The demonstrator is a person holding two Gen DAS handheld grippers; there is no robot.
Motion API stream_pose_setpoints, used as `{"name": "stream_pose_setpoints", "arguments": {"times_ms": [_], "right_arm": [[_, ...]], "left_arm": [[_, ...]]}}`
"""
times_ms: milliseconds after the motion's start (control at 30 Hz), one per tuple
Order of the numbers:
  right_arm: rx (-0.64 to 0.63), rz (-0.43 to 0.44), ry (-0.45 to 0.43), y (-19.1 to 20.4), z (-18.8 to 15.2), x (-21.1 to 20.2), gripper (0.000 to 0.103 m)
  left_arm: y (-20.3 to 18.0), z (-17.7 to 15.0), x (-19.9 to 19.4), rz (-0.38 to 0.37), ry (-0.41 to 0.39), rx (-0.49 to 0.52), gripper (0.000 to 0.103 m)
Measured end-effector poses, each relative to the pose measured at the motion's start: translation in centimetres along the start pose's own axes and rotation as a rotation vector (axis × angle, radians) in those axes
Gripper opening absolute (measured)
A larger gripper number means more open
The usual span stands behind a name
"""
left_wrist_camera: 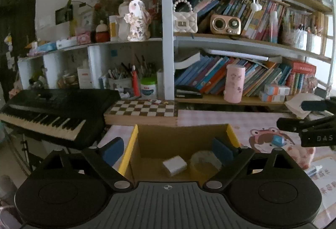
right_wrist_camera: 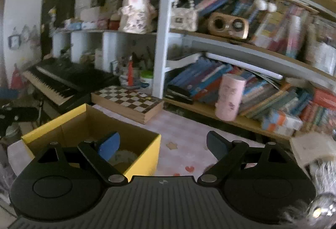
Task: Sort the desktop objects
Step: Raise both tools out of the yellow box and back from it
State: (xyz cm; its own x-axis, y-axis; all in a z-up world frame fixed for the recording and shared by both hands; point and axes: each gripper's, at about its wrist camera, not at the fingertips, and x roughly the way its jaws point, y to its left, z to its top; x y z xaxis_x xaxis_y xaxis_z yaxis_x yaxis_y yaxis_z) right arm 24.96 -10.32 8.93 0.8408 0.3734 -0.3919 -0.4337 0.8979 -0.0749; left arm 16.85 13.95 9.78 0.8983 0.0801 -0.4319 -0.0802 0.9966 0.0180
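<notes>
Now hovering, jaws apart, empty: left gripper [left_wrist_camera: 168,150] over yellow box [left_wrist_camera: 134,145] holding white block [left_wrist_camera: 174,165]; right gripper [right_wrist_camera: 162,146] at its right edge.

The open yellow cardboard box [left_wrist_camera: 134,140] has a matt brown paper inside. The chequered wooden board [left_wrist_camera: 142,110] far behind it looks smooth. The pink printed tablecloth [left_wrist_camera: 210,117] seems soft (cloth or plastic, unclear). Black gripper arms look matt plastic.

"DAS" in white letters on the black gripper [left_wrist_camera: 317,138] at the right edge of the left wrist view. Other print, on book spines and the desk mat, is too small or blurred to read.
</notes>
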Motion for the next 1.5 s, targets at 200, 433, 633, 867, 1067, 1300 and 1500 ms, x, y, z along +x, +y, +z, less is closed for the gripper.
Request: {"name": "stream_pose_setpoints", "arguments": {"times_ms": [200,433,633,867,1067,1300,1500], "right_arm": [[0.069,-0.092,-0.028,1.4,-2.9,-4.2,0.089],[0.193,-0.188,-0.061,2.7,-6.1,-8.5,0.089],[0.223,-0.214,-0.029,4.0,-8.6,-10.9,0.089],[0.227,-0.229,0.042,5.2,-11.5,-12.7,0.089],[0.224,-0.223,0.112,6.1,-13.9,-13.9,0.089],[0.19,-0.152,0.203,7.0,-15.8,-14.6,0.09],[0.169,-0.142,0.238,7.3,-16.5,-14.9,0.09]], "left_arm": [[0.3,-2.3,-3.1,0.026,-0.031,-0.044,0.094],[1.1,-4.5,-6.4,0.048,-0.042,-0.134,0.094],[1.4,-6.3,-8.8,0.099,-0.059,-0.179,0.095],[0.8,-9.0,-10.5,0.101,-0.031,-0.202,0.095],[-0.2,-11.2,-11.0,0.087,0.02,-0.216,0.095],[-1.5,-13.2,-11.6,0.082,0.06,-0.229,0.095],[-3.7,-14.0,-11.0,0.022,0.121,-0.162,0.095]]}}
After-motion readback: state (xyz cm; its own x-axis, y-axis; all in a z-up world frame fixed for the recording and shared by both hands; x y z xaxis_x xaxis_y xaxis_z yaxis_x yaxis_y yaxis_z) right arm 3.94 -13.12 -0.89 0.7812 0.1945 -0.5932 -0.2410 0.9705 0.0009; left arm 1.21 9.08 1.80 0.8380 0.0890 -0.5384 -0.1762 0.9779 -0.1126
